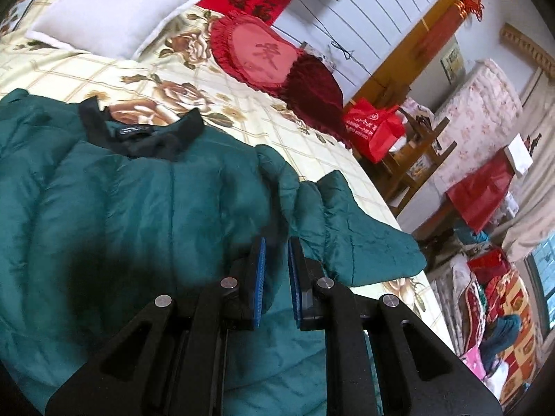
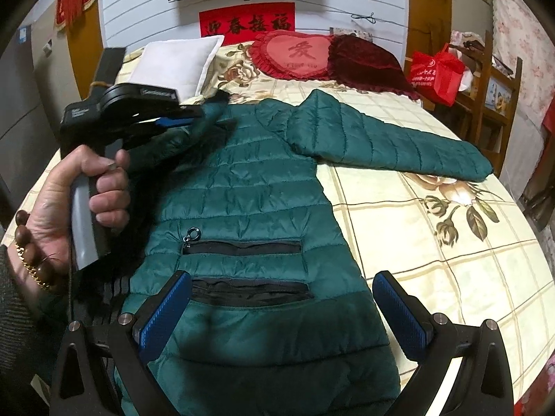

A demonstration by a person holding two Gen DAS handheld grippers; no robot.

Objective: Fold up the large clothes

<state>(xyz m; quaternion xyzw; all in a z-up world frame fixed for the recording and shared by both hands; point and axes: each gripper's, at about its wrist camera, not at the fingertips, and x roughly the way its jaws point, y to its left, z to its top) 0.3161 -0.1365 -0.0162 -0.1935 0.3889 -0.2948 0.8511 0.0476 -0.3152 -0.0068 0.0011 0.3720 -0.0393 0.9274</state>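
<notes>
Right wrist view: green jacket (image 2: 249,187) lies flat on the bed (image 2: 451,260), centre frame, one sleeve (image 2: 388,142) stretched right. Right gripper (image 2: 281,312) spread wide above the hem; left gripper (image 2: 187,118), upper left, pinches fabric near the shoulder. Best fold evenly along the seam. Red bag (image 2: 435,72), upper right, contents unseen.

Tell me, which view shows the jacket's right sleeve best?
The right wrist view: the sleeve lies stretched out whole across the bed. The left wrist view shows only its bunched part beyond the left gripper.
</notes>
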